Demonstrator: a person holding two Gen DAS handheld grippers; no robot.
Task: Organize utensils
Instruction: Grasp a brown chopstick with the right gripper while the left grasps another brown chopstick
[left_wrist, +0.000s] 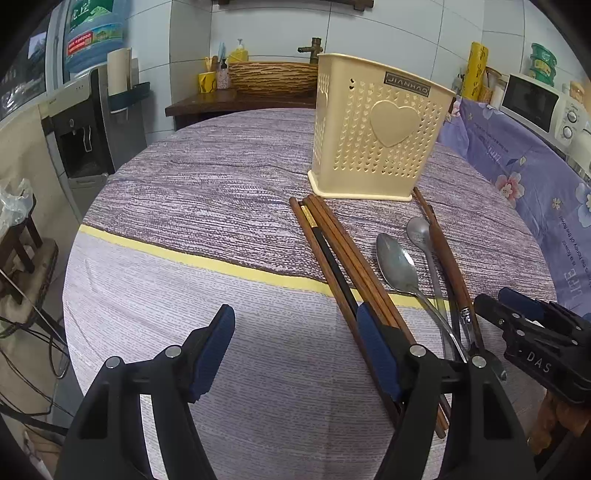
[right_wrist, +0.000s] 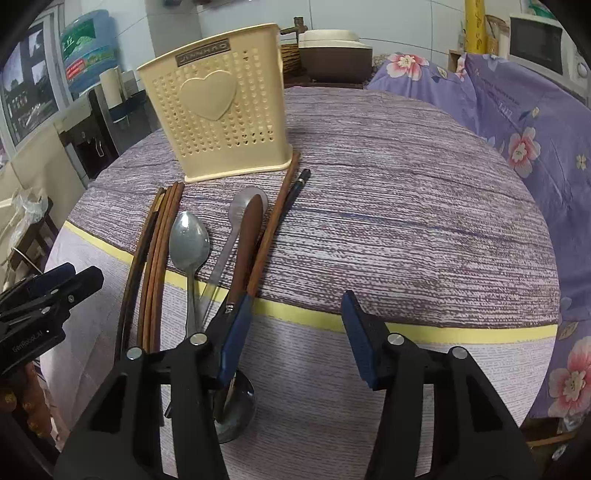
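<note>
While nothing had yet gone into the cream holder (left_wrist: 373, 136), the work looked to be at its first pick. The left tongs (left_wrist: 295, 354) and right tongs (right_wrist: 295, 336) both hung spread and empty above the tabletop (left_wrist: 207, 206). The chopsticks (left_wrist: 332, 251), 2 metal spoons (right_wrist: 189, 240) and a wooden-handled utensil (right_wrist: 248, 236) lay side by side just before the holder. Next move, I judged: close on 1 piece without dragging its neighbours. The utensils' near ends were hidden behind the tongs, and the holder's inside could not be seen.
</note>
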